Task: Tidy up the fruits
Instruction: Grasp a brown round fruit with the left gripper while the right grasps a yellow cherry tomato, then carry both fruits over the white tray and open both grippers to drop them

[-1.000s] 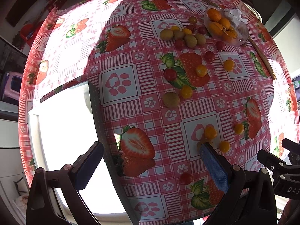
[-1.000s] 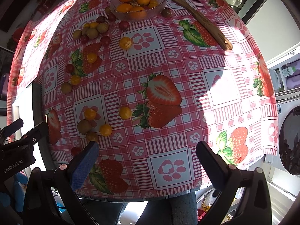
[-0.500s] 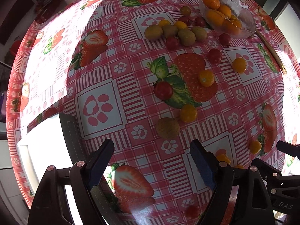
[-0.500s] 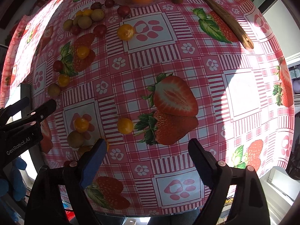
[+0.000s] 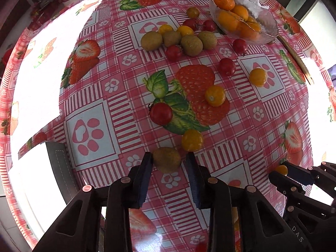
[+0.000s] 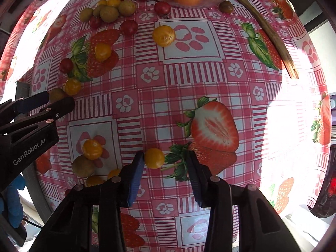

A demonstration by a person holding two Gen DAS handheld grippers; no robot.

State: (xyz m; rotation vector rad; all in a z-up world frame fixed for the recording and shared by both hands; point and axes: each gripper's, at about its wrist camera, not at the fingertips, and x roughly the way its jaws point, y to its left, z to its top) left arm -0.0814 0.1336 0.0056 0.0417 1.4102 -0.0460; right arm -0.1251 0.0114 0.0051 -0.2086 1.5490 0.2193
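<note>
Small fruits lie scattered on a strawberry-print tablecloth (image 5: 117, 96). My left gripper (image 5: 169, 160) is open, its jaws either side of a brown kiwi (image 5: 167, 159) with a small gap on the right. A yellow tomato (image 5: 192, 140) and a red tomato (image 5: 161, 113) lie just beyond. My right gripper (image 6: 166, 159) is open around a yellow tomato (image 6: 154, 158), which touches the left pad (image 6: 137, 168). A glass bowl (image 5: 266, 27) of oranges stands at the far side, with a cluster of kiwis (image 5: 192, 45) near it.
A long wooden stick (image 6: 271, 33) lies at the right of the bowl. An orange tomato (image 6: 92, 149) and a kiwi (image 6: 83, 166) lie left of my right gripper. A grey chair edge (image 5: 59, 168) shows past the table's near left rim.
Both grippers have moved forward and down to the table and narrowed. The left one now straddles the kiwi, the right one the yellow tomato.
</note>
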